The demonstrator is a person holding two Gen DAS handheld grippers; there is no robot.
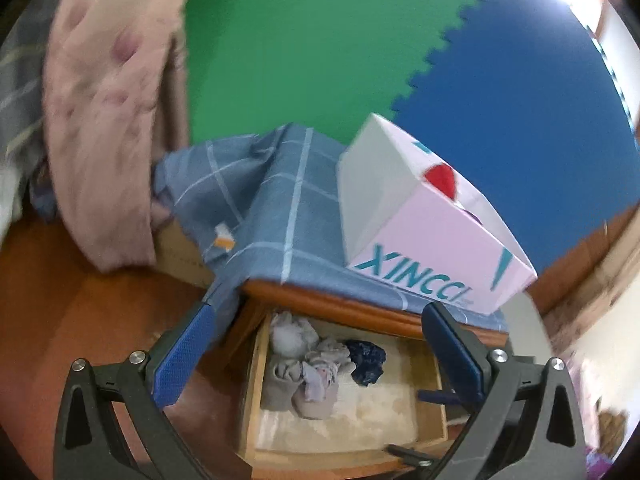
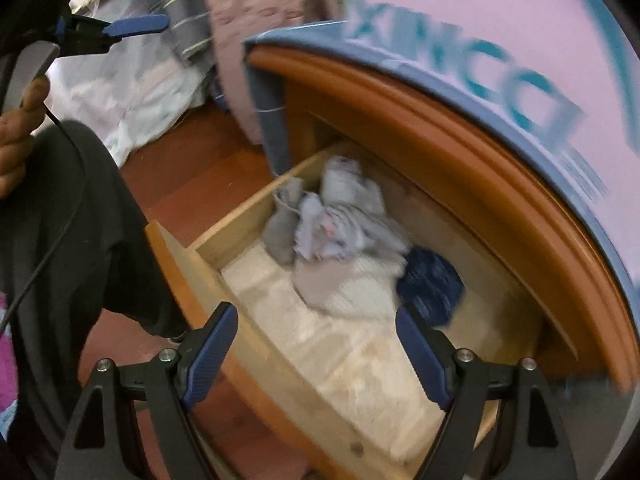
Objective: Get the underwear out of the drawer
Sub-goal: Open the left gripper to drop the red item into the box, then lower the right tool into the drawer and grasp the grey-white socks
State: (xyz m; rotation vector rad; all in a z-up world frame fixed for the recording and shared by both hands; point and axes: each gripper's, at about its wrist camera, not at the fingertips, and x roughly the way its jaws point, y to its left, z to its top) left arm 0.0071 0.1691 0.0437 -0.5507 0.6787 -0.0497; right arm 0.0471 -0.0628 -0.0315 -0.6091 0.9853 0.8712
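The wooden drawer [image 1: 256, 364] stands pulled open under the nightstand top; it also shows in the right wrist view [image 2: 188, 268]. Inside lies a pile of grey and pale underwear [image 1: 308, 364], also seen from the right wrist [image 2: 340, 224], with a dark blue piece [image 1: 366, 362] beside it, shown in the right wrist view too [image 2: 432, 284]. My left gripper [image 1: 318, 344] is open and empty above the drawer. My right gripper [image 2: 316, 344] is open and empty over the drawer's front part. The left gripper's fingers [image 2: 136, 26] show at the upper left of the right wrist view.
A pink and white box [image 1: 424, 236] sits on a blue checked cloth [image 1: 280, 208] covering the nightstand. A pink quilt [image 1: 108, 120] hangs at the left. The floor [image 1: 80, 300] is reddish wood. A person's dark trouser leg [image 2: 80, 240] is beside the drawer.
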